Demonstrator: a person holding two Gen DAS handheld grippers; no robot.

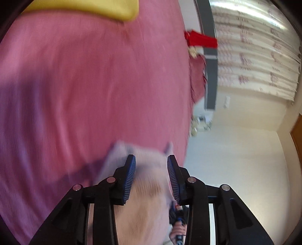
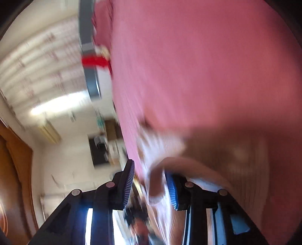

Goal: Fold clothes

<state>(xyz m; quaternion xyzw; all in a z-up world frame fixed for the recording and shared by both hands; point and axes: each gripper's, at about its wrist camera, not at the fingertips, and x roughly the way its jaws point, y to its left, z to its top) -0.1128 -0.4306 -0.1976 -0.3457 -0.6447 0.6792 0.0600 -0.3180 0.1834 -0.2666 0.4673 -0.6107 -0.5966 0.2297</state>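
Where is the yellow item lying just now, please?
In the left wrist view, the yellow item lies at the top left, on the pink bedspread.

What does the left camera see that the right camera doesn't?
Only the left view shows a yellow cloth at the top of the pink bedspread. Only the right view shows a dark screen by the far wall. Both show the bedspread, the curtain, a red thing at the bed's edge, and open tongs, left and right, with blurry pale cloth between their fingers.
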